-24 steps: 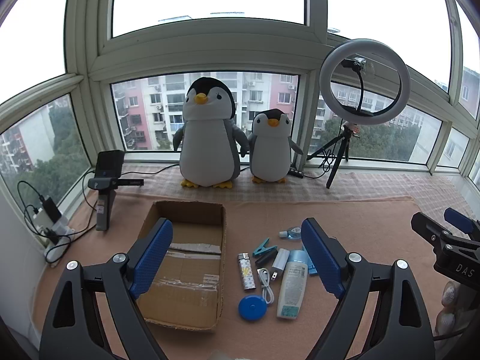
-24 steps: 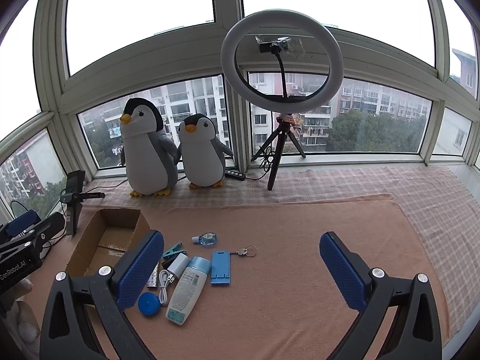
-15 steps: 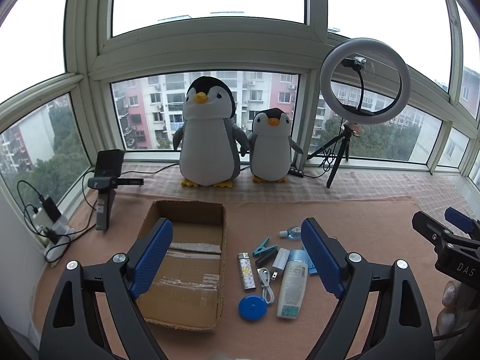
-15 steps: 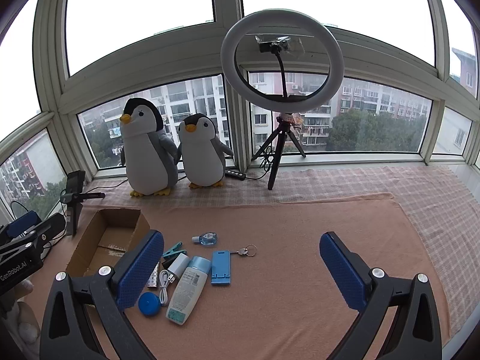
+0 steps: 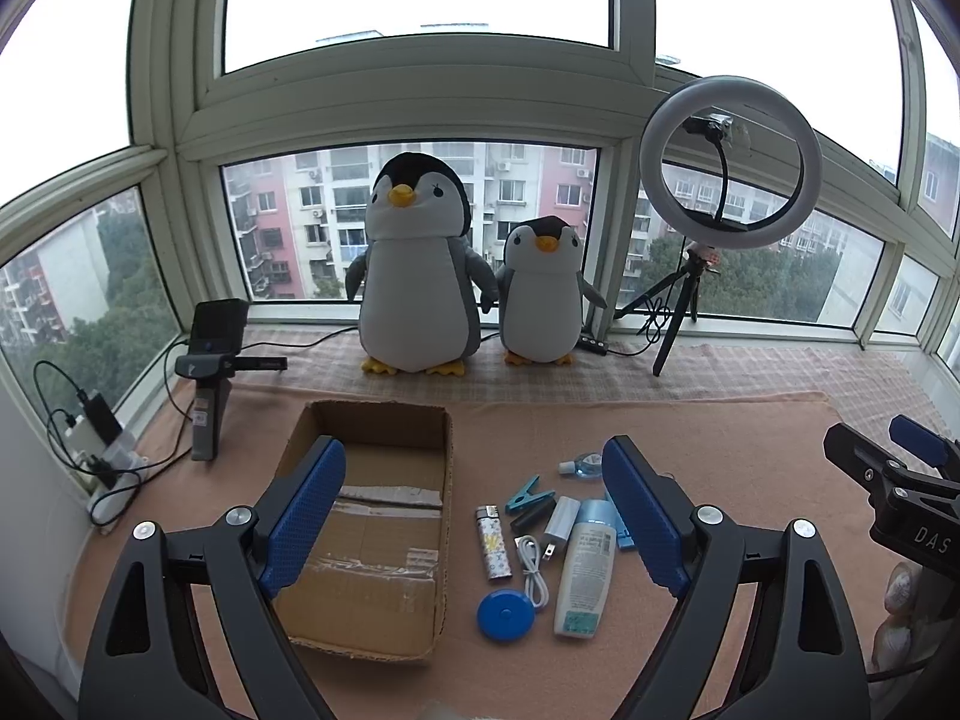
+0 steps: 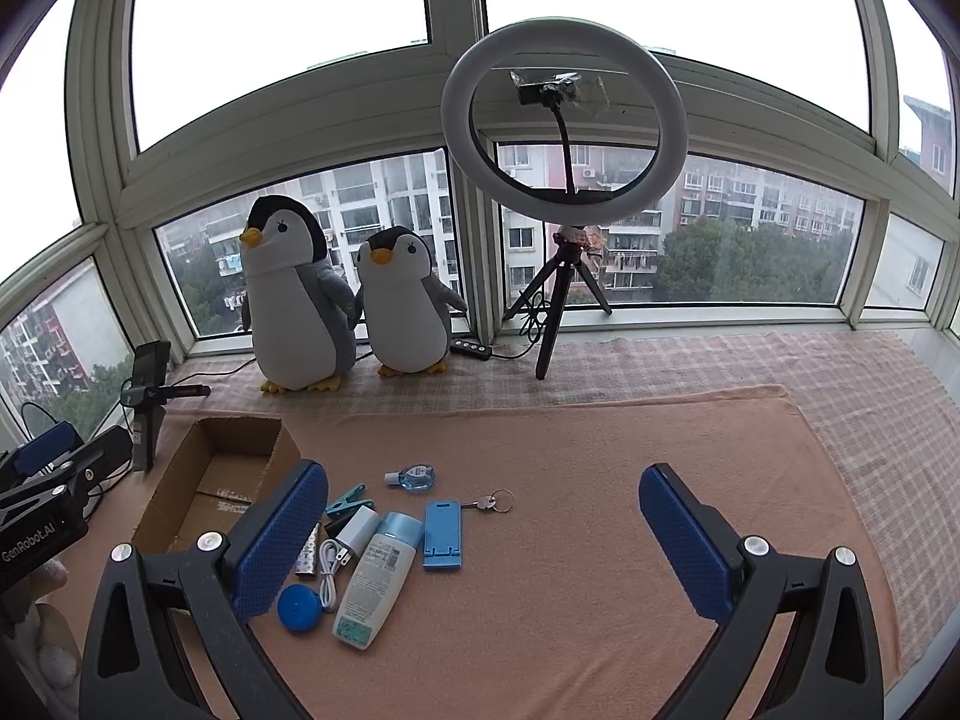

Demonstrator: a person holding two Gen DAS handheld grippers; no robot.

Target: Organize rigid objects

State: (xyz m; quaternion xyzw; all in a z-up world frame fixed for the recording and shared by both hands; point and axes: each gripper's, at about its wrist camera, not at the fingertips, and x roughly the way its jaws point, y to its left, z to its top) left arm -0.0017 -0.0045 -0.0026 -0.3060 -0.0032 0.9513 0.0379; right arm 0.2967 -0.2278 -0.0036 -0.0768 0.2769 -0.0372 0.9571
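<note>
An open cardboard box (image 5: 366,516) (image 6: 222,480) lies on the pink mat. Right of it sits a cluster of small items: a white lotion bottle (image 5: 585,576) (image 6: 375,579), a blue round tape measure (image 5: 506,615) (image 6: 300,606), a patterned lighter (image 5: 493,549), a white charger with cable (image 5: 555,531) (image 6: 354,531), a teal clip (image 5: 529,492) (image 6: 347,498), a small blue sanitizer bottle (image 5: 582,465) (image 6: 414,476), a blue phone stand (image 6: 442,534) and keys (image 6: 495,502). My left gripper (image 5: 474,516) hangs open above box and cluster. My right gripper (image 6: 483,540) is open above the mat, holding nothing.
Two plush penguins (image 5: 420,276) (image 5: 543,294) stand by the window. A ring light on a tripod (image 5: 729,162) (image 6: 564,138) stands at the back right. A camera on a stand (image 5: 210,360) with cables and a charger occupies the left edge.
</note>
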